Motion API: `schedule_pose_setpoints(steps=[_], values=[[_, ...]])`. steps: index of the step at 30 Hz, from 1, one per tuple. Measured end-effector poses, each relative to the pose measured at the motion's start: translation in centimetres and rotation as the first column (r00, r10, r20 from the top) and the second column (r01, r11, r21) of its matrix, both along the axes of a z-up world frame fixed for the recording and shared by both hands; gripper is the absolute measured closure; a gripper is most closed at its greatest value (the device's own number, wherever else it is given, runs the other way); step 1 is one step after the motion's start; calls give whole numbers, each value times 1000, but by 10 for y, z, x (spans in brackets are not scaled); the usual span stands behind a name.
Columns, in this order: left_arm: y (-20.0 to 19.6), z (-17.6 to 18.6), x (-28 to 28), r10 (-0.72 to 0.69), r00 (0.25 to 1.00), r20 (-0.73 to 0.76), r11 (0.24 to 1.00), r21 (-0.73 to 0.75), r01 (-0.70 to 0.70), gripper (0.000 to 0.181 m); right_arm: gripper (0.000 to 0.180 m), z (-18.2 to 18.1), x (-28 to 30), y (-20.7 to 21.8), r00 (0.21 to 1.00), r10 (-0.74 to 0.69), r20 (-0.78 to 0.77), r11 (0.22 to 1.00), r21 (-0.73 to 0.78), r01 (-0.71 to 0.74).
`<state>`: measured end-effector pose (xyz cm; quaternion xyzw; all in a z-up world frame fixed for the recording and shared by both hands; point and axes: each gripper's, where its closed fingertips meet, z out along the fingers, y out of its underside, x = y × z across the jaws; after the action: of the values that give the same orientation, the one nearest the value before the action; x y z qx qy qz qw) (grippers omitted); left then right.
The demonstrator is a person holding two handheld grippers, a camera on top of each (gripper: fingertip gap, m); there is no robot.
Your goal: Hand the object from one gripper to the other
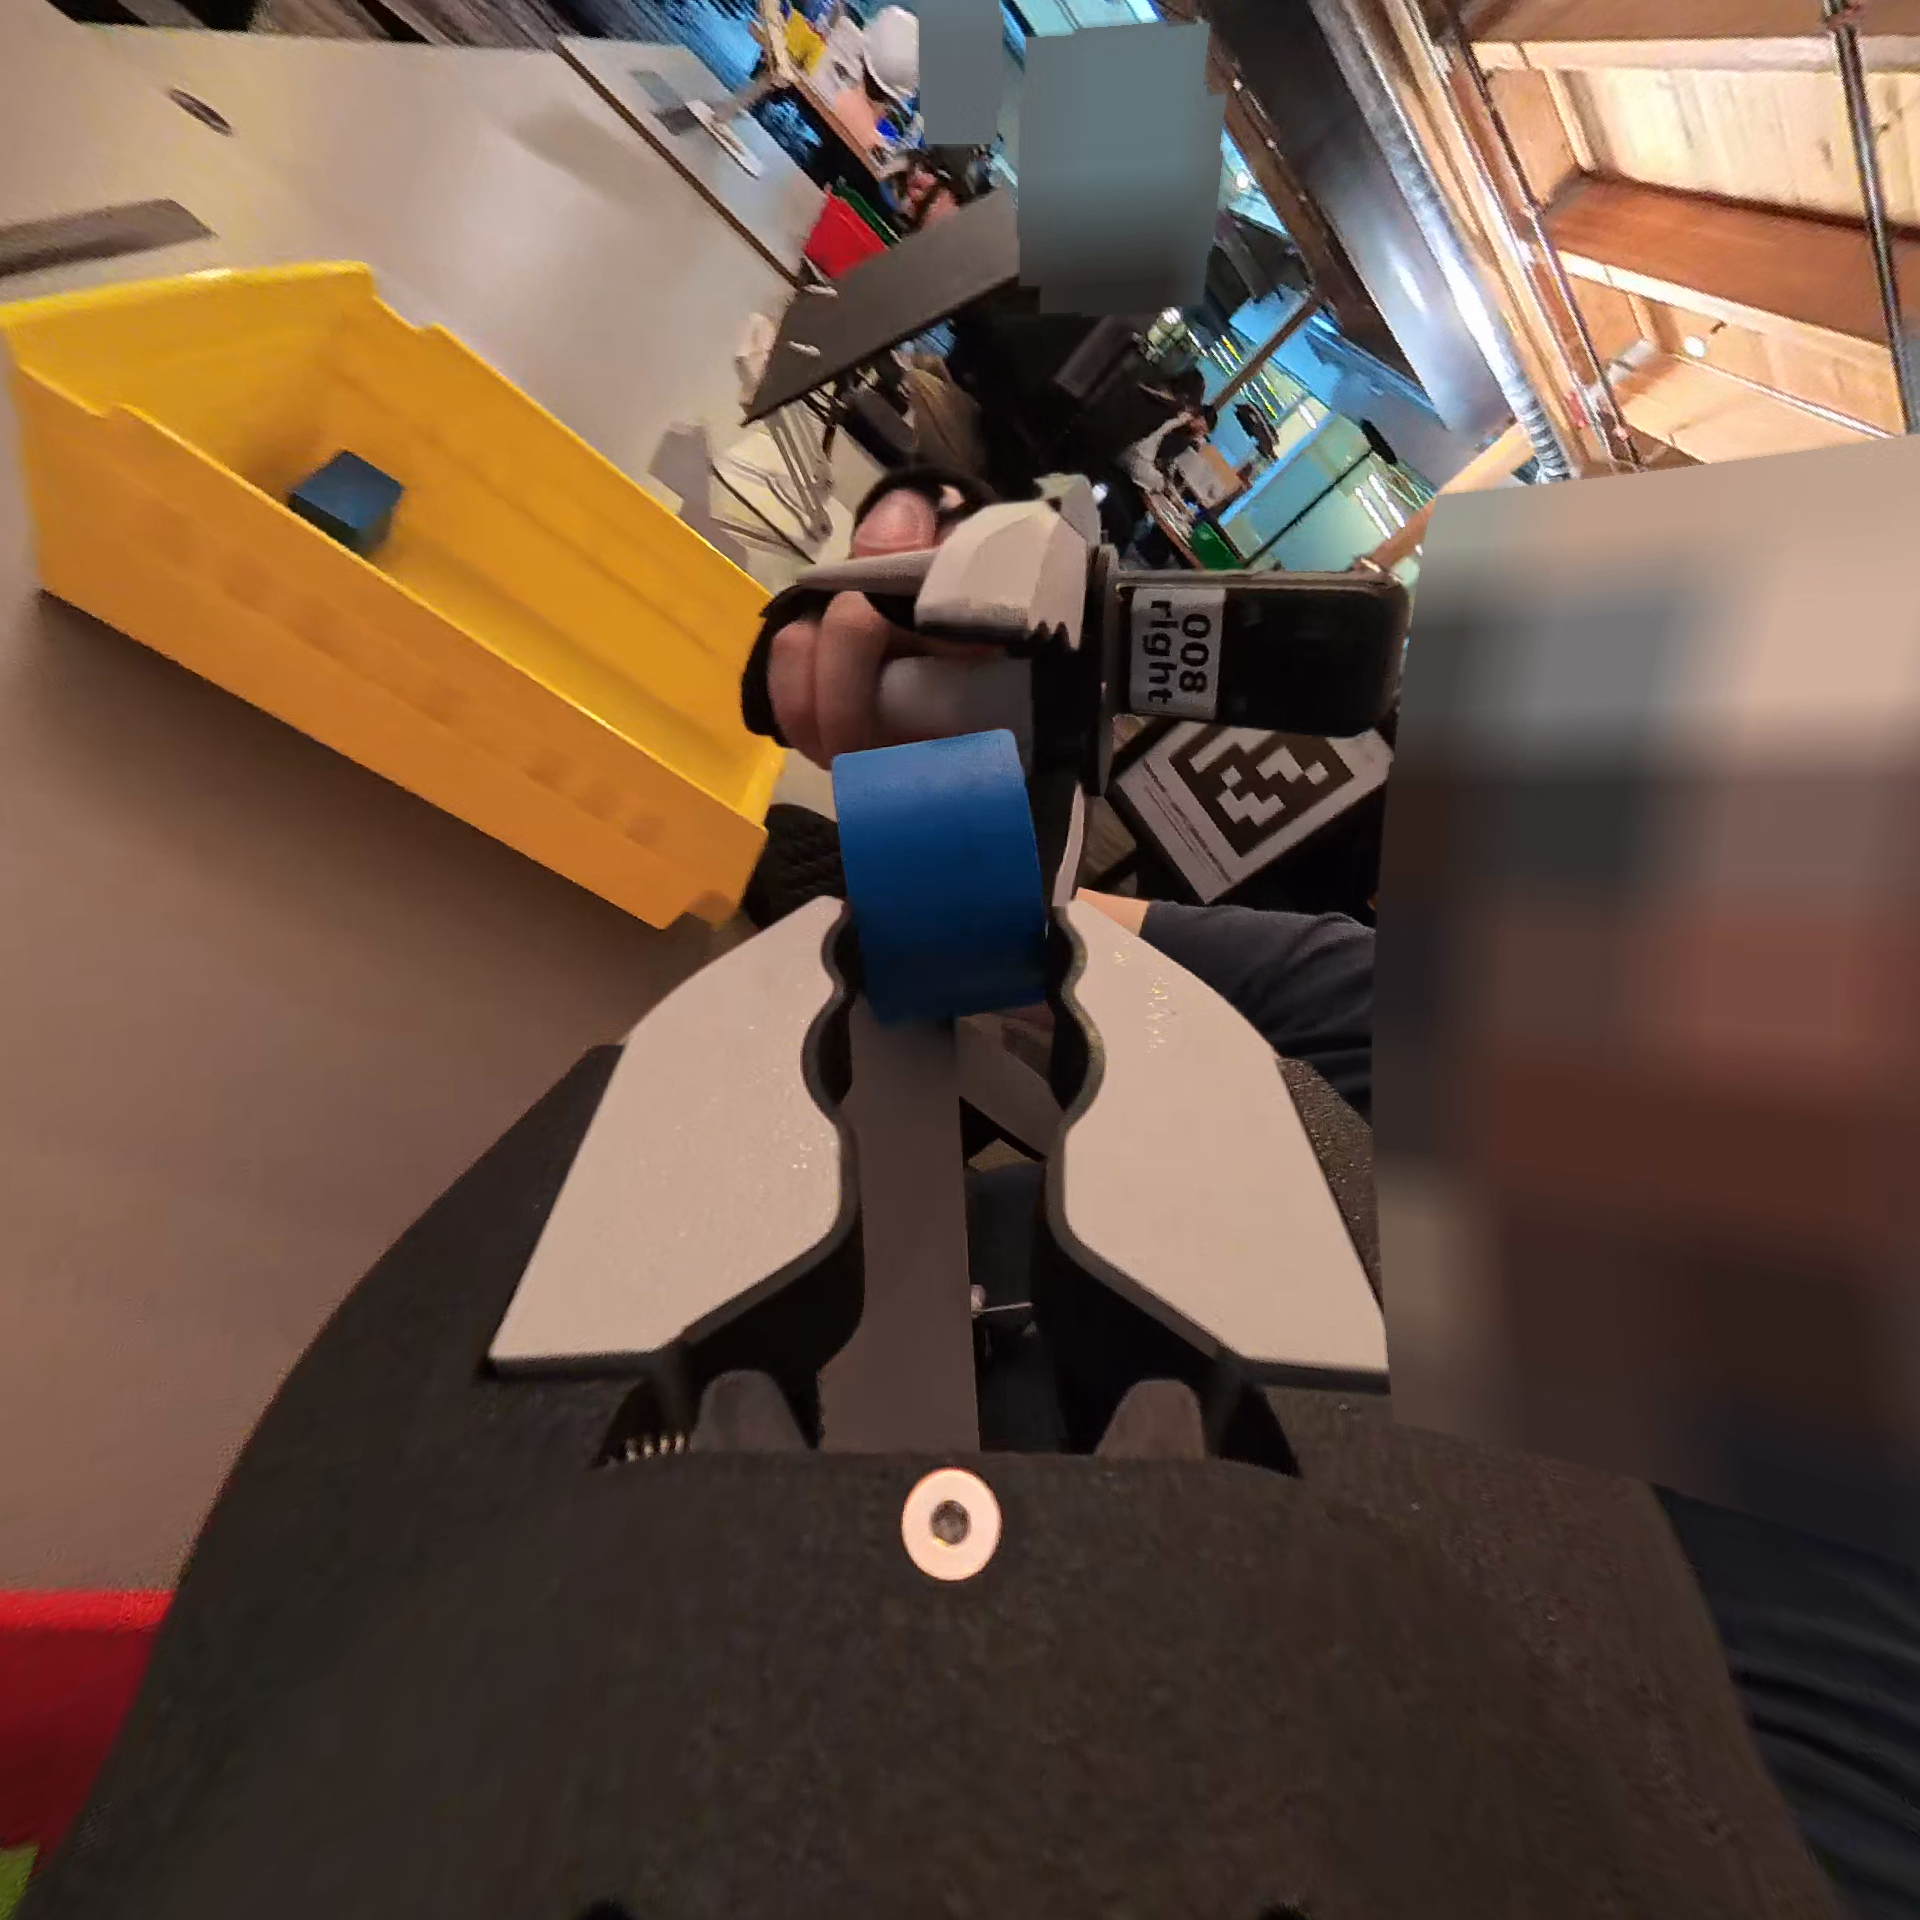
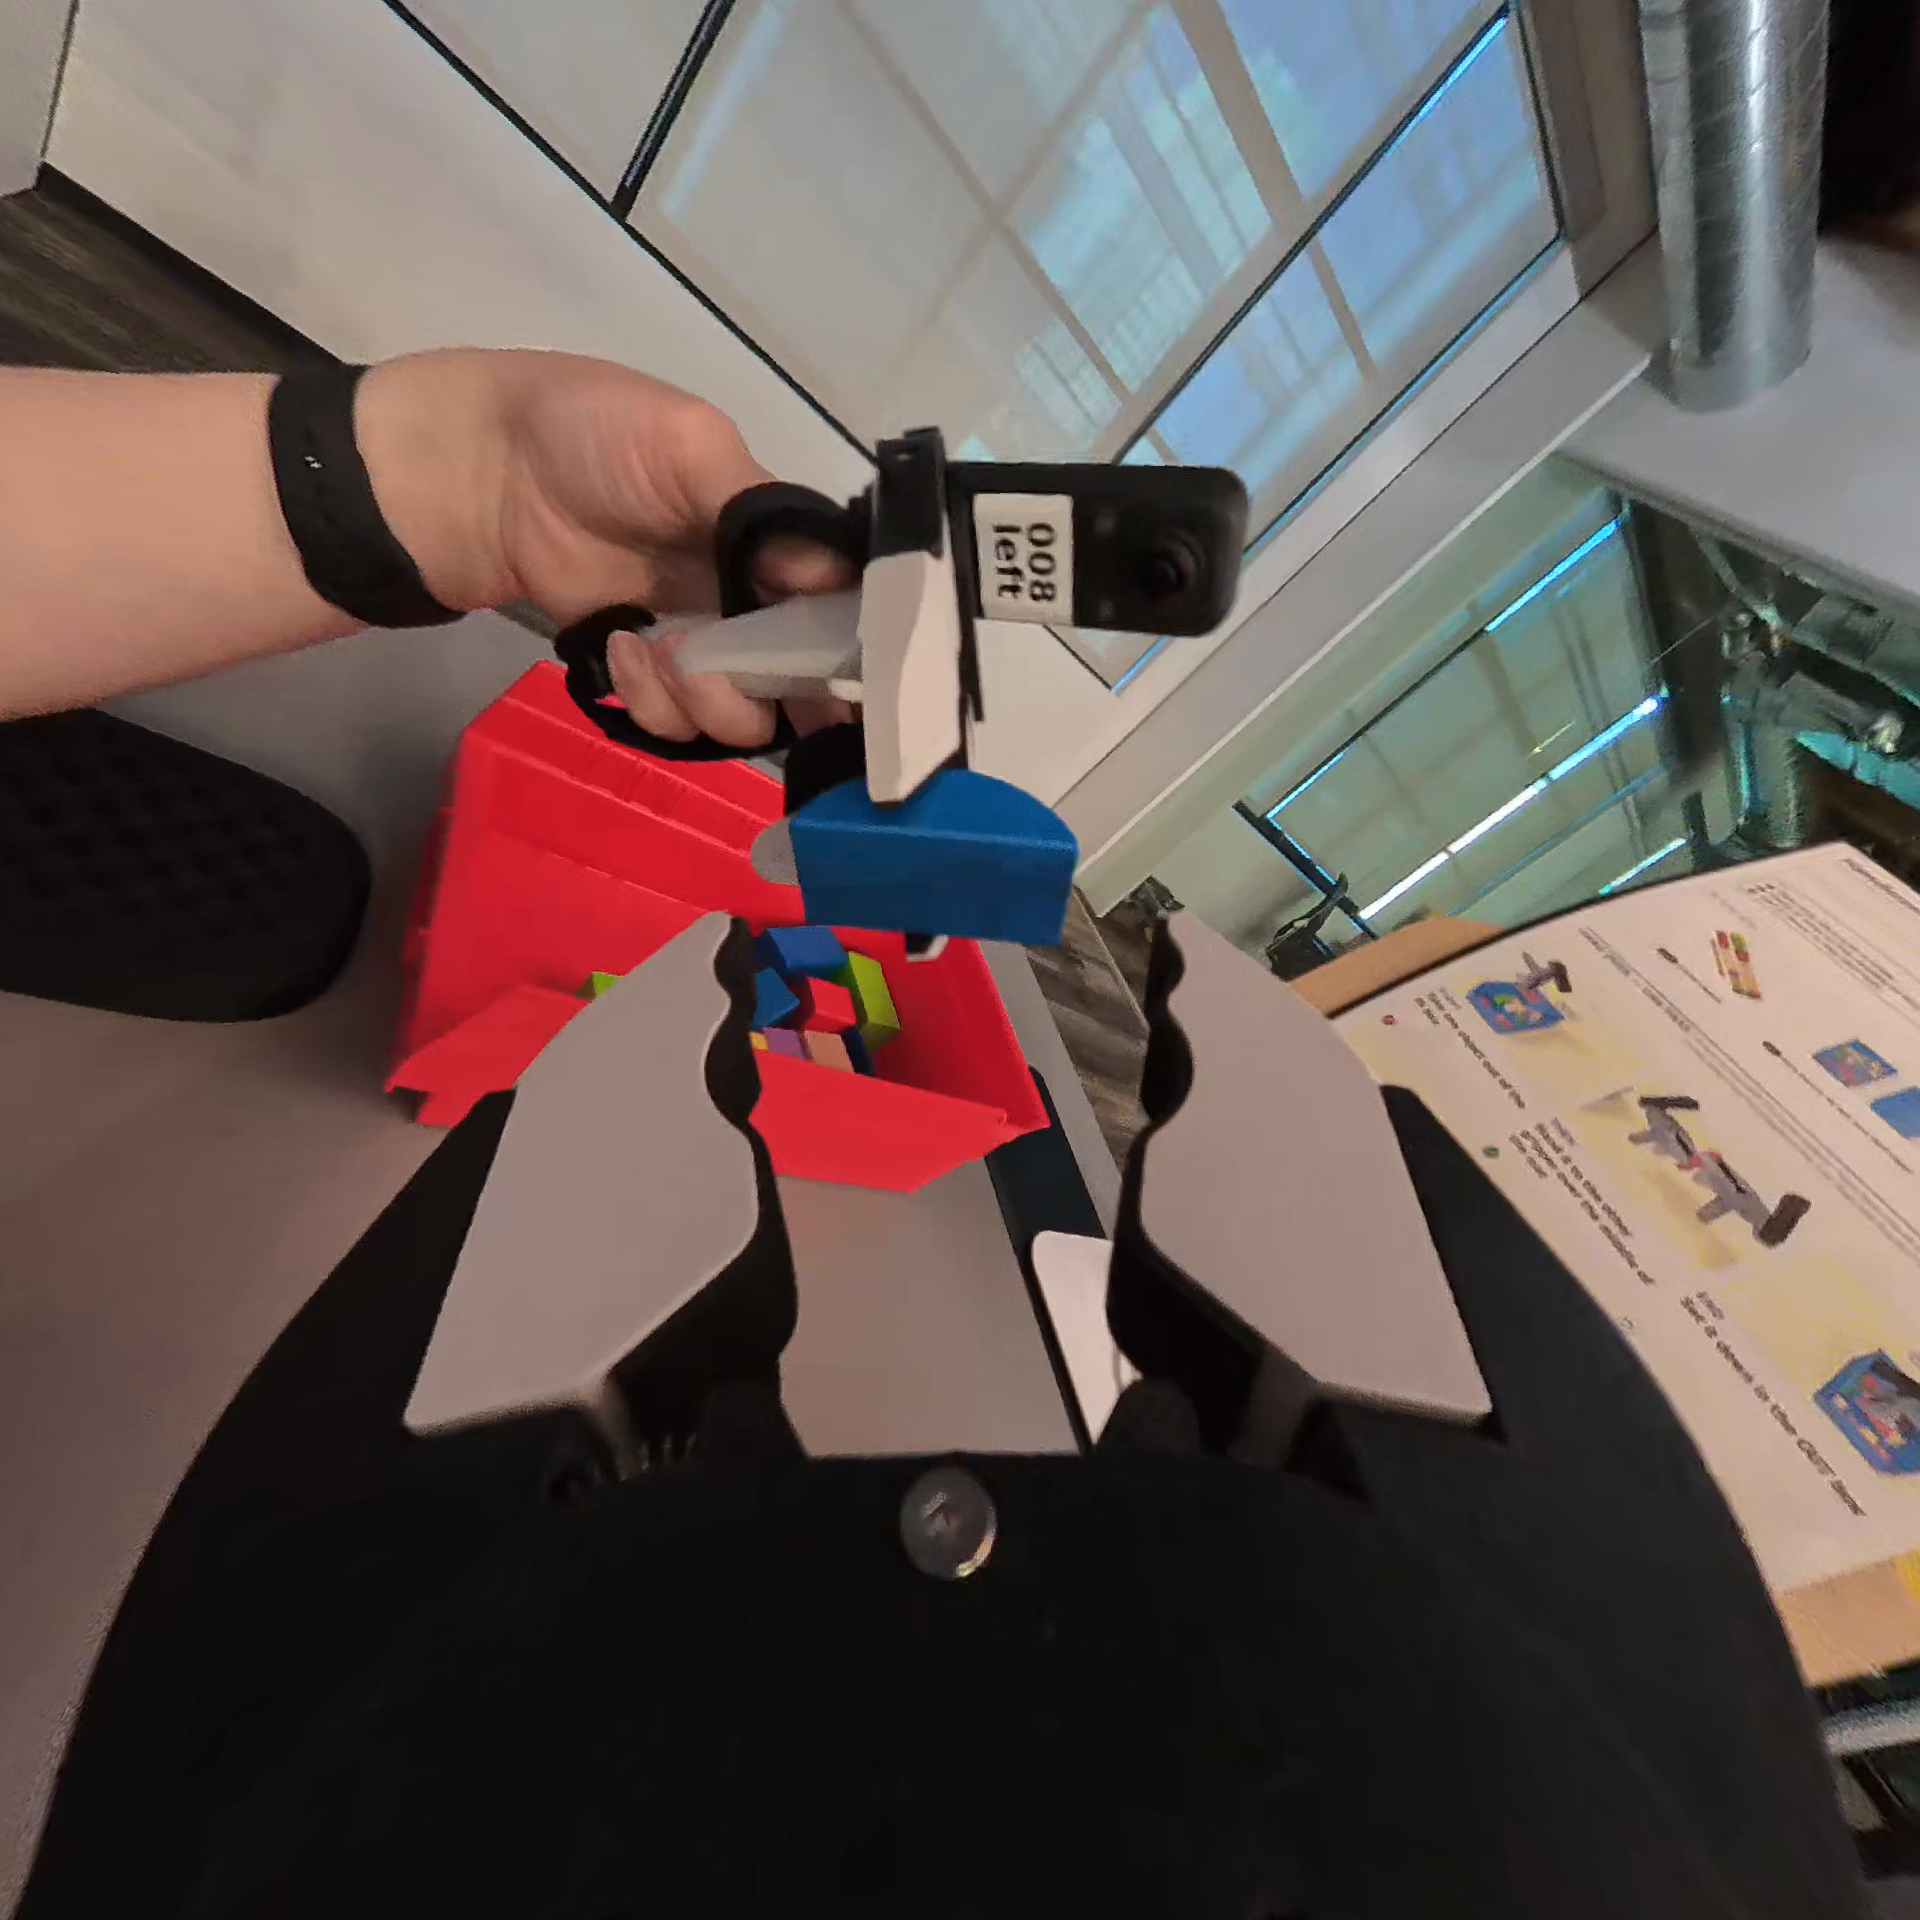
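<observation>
Above a grey table [image 1: 208, 1039], a matte blue half-cylinder block [image 1: 940, 883] is pinched between the left gripper [image 1: 945, 935] fingertips; the right gripper [image 2: 940, 956] is spread wide just below it.

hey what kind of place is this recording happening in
Probably a shared workshop or lab: long work tables, coloured parts bins such as the yellow bin, and an exposed metal duct by big windows.

Each gripper [image 2: 940, 966] has grey wavy-edged fingers [image 2: 613, 1174] on a black body. A silver screw [image 2: 948, 1529] sits behind the fingers. A black wristband [image 2: 332, 499] is worn.
</observation>
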<state>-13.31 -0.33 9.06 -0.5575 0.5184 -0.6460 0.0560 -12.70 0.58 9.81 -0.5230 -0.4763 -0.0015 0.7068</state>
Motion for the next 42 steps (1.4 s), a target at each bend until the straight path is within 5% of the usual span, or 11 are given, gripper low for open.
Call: schedule_pose_setpoints(steps=[11, 16, 21, 26, 30, 32, 36, 40, 42], values=[[-58, -42, -27, -335, 918, -210, 924, 117, 364, 146, 137, -30, -22, -42, 942, 222, 251, 972, -132, -194], [-70, -48, -34, -409, 880, -241, 891, 104, 443, 146, 159, -48, -38, -57, 891, 298, 343, 952, -178, -250], [-73, -43, -36, -431, 875, -222, 886, 79, 457, 146, 160, -44, -40, -60, 895, 309, 322, 947, -191, -258], [-51, -32, -33, -335, 928, -165, 931, 96, 353, 154, 161, -35, -14, -56, 910, 214, 356, 970, -186, -155], [-12, -12, -37, -144, 986, -78, 985, 81, 151, 156, 161, -16, 80, -35, 928, -116, 355, 967, -171, 186], [12, -11, -38, -13, 997, -71, 990, 136, 23, 156, 161, -18, 149, -22, 906, -309, 290, 893, -241, 381], [16, 14, -45, 9, 998, 63, 990, 137, -17, 157, 161, -78, 266, -5, 763, -574, 298, 595, -489, 638], [8, 17, -47, -8, 997, 70, 982, 191, -5, 156, 161, -150, 319, 18, 645, -678, 352, 325, -644, 692], [4, 17, -46, -19, 998, 68, 981, 196, 5, 156, 161, -180, 321, 28, 650, -672, 354, 265, -705, 658]])
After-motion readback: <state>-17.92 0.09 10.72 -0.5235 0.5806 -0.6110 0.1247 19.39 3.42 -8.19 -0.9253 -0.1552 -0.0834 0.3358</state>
